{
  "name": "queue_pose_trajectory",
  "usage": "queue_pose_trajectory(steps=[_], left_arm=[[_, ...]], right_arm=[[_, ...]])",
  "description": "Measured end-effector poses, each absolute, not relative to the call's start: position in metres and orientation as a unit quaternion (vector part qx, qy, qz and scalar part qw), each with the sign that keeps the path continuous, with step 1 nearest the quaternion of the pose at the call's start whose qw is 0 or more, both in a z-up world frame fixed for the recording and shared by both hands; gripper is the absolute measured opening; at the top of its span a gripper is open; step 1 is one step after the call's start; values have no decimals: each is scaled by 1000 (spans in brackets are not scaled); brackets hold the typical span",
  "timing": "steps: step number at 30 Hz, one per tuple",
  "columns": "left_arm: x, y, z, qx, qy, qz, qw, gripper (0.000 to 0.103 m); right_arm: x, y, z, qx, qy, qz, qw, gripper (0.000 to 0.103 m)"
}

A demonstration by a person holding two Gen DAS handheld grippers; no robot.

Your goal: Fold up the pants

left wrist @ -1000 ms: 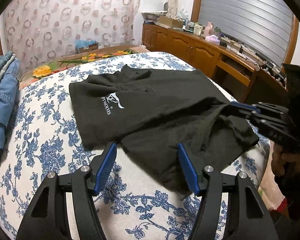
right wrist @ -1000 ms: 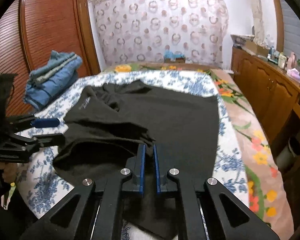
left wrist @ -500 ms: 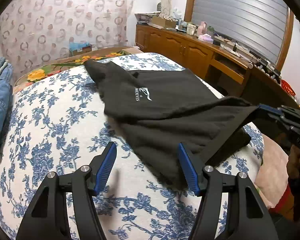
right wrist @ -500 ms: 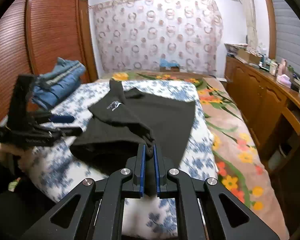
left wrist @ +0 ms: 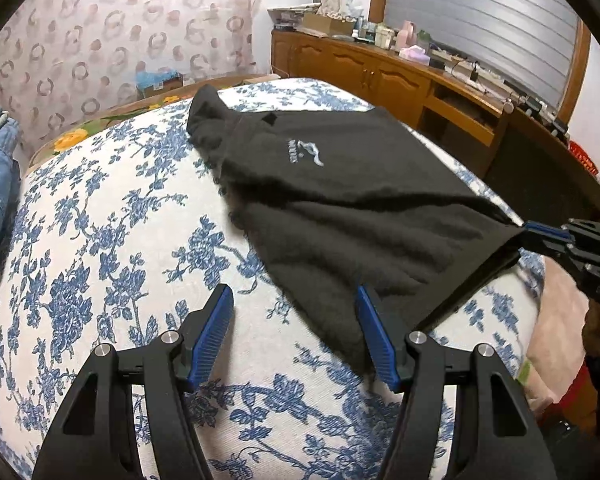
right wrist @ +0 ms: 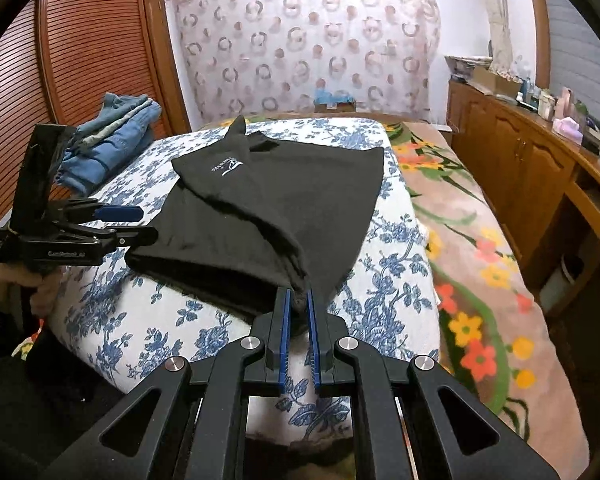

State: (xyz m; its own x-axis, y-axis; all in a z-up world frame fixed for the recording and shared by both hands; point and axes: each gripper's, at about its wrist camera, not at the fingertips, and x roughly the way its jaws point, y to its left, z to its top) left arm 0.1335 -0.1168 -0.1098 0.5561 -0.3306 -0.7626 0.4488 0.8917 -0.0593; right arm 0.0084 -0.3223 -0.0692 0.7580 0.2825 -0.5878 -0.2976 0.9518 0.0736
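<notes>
Here, at the far left, a pile of blue jeans [right wrist: 112, 136] lies on the bed [left wrist: 100, 240] by the slatted wooden door [right wrist: 80, 40]. Next comes the left gripper [left wrist: 296, 332]; its blue fingers [left wrist: 212, 332] stand apart over the blue-flowered cover, nothing between them, and the near corner of the cloth lies just by the right-hand finger. A hand [right wrist: 16, 280] holds this tool from below, at the bed's near edge. The black pants [left wrist: 340, 200] lie in the middle of the bed, folded over on themselves, a small white logo [right wrist: 228, 167] facing up toward the far end. Their near corner is drawn up off the cover and pinched in the right gripper [right wrist: 298, 300], whose fingers are clamped together on the fabric. Right of the bed runs a wooden sideboard [right wrist: 520, 160] crowded with small items.
</notes>
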Motion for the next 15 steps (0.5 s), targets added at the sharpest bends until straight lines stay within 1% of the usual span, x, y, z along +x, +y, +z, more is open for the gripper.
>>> queue_pose_trajectory(steps=[2,4,11,15], left_arm=[[133,-114,-113,74,418,-216,879,64],[132,-111,-113,74,417,-211,881,65],[131,-105,-113,65,414,-210,883,65],[131,-105,-114,64,414,-211,883,65]], right_arm=[[9,-324,-69,-8,315,158,936,8],[6,-325,-67,-9,318,161,934,13],[-10,-338,-56,2,287,152,946,18],[-3,-334,-53,5,281,142,949,19]])
